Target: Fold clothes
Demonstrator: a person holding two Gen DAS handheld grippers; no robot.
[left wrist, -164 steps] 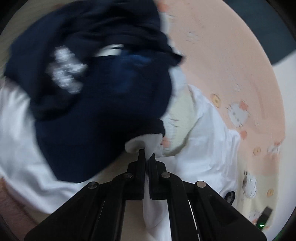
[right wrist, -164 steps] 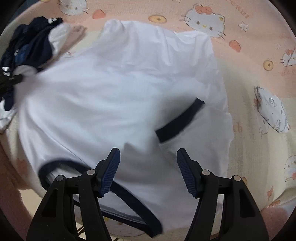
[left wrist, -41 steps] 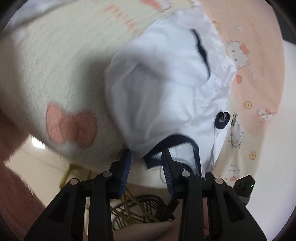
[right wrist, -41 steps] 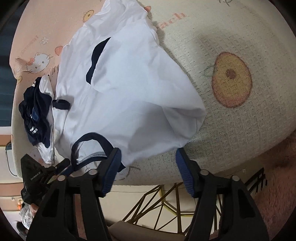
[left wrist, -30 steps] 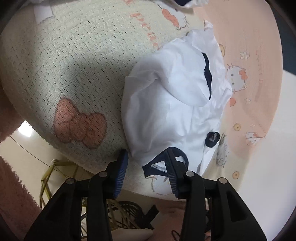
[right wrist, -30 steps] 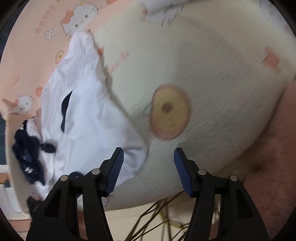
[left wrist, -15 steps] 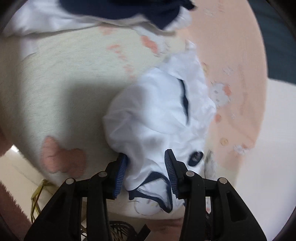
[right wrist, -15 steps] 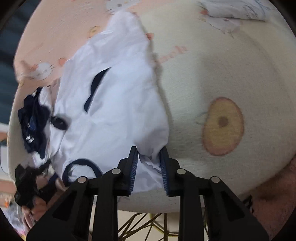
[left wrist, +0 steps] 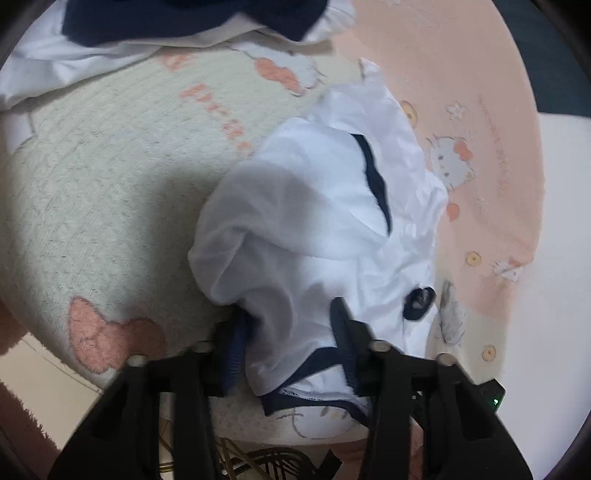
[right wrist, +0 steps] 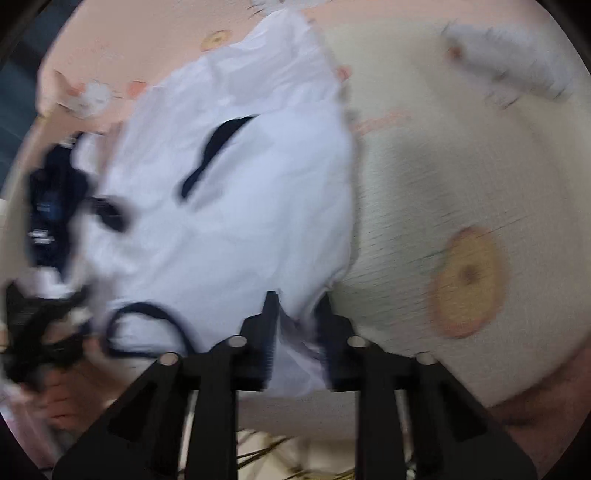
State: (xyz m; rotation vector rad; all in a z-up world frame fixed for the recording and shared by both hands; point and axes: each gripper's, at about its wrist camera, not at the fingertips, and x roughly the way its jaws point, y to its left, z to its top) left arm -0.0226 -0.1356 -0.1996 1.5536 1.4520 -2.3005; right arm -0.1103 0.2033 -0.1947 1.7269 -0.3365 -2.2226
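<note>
At the bottom centre of both wrist views, the white navy-trimmed shirt (left wrist: 317, 229), bunched mid-frame on the cartoon-print blanket (left wrist: 110, 177), is now being clamped between the closing left gripper (left wrist: 288, 332) and right gripper (right wrist: 295, 317), half a second ago spread wider, so lifting can begin.

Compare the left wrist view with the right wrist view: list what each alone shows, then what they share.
Only the left wrist view: a pink bow print on the blanket and the left gripper, jaws closing on the shirt's navy-trimmed edge. Only the right wrist view: a round yellow print and the right gripper, jaws closing on a white corner. Both: the white shirt on the cartoon-print blanket, and the dark navy garment beyond it.
</note>
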